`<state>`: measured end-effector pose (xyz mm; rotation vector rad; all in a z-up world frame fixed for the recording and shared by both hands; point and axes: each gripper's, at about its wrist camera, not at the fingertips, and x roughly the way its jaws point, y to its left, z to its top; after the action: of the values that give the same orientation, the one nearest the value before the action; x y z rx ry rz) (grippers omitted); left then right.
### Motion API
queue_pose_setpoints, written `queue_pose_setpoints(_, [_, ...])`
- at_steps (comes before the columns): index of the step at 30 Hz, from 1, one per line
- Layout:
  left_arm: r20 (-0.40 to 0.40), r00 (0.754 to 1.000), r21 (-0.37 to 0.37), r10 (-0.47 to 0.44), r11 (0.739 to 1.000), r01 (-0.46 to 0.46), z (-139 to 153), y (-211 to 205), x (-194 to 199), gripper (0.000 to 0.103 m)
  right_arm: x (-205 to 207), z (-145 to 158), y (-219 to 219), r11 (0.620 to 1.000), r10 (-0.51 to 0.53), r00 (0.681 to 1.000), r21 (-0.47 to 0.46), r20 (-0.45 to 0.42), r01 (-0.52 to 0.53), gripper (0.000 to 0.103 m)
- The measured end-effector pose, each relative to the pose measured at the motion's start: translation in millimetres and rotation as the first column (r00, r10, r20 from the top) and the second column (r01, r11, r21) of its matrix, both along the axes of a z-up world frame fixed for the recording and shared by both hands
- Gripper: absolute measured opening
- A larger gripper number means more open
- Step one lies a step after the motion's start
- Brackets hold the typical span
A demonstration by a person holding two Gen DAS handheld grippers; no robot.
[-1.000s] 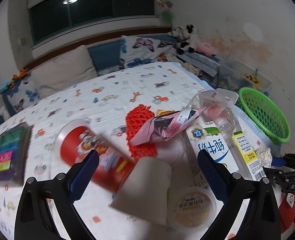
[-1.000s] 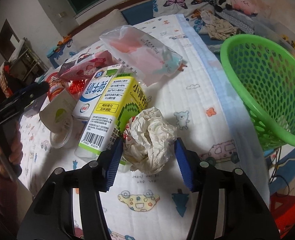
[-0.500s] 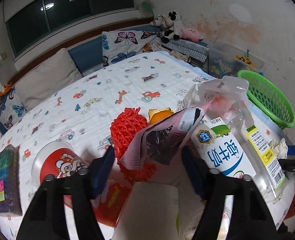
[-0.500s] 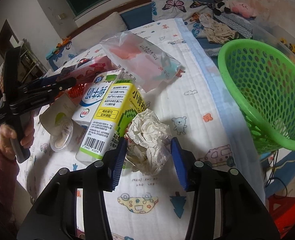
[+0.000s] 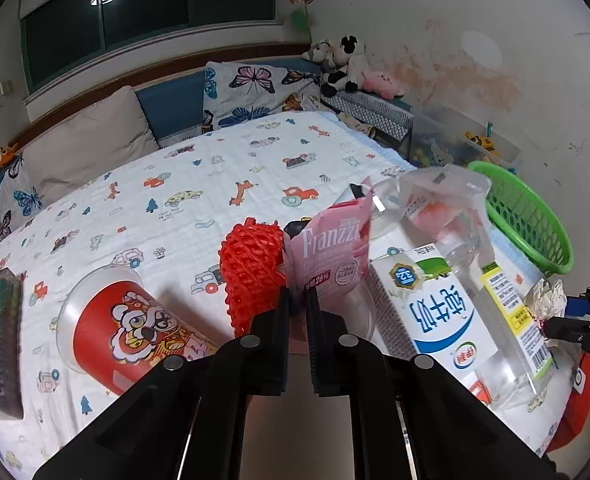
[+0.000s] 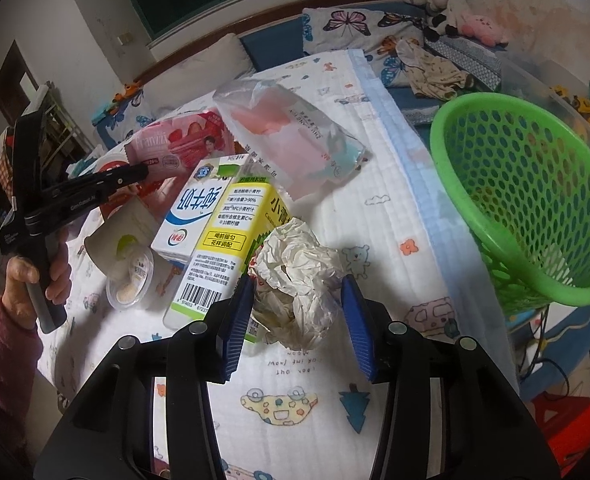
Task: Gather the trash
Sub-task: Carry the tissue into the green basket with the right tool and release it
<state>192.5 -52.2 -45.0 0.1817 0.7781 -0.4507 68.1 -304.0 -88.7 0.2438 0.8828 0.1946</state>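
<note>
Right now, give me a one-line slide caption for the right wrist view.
Right gripper closed on crumpled paper beside drink cartons; green basket waits alongside.

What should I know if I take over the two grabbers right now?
Left gripper: shut on the pink Franzzi snack wrapper.
Right gripper: pads against the crumpled white paper ball, still on the bed.
Green plastic basket stands at the bed's right edge; nothing clearly dropped in it yet.
Left: carry both over, then the milk carton, yellow juice carton, clear bag, red cup.
</note>
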Motion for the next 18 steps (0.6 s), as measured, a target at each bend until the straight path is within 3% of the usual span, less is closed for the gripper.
queue_pose_setpoints(8, [0.016,1.0,-0.037,0.002,0.999,-0.001,12.6,2.3,-15.9,0.004,-7.5,10.2,-3.6,1.0,-0.018,0.999,0.001,0.032,0.018,0.046])
queue_pose_setpoints(18, [0.075,0.997,-0.102,-0.022,0.994,0.03,50.9,-1.5,-43.1,0.003,-11.4,28.8,-24.4,0.998,-0.058,0.995,-0.006,0.085,0.059,0.046])
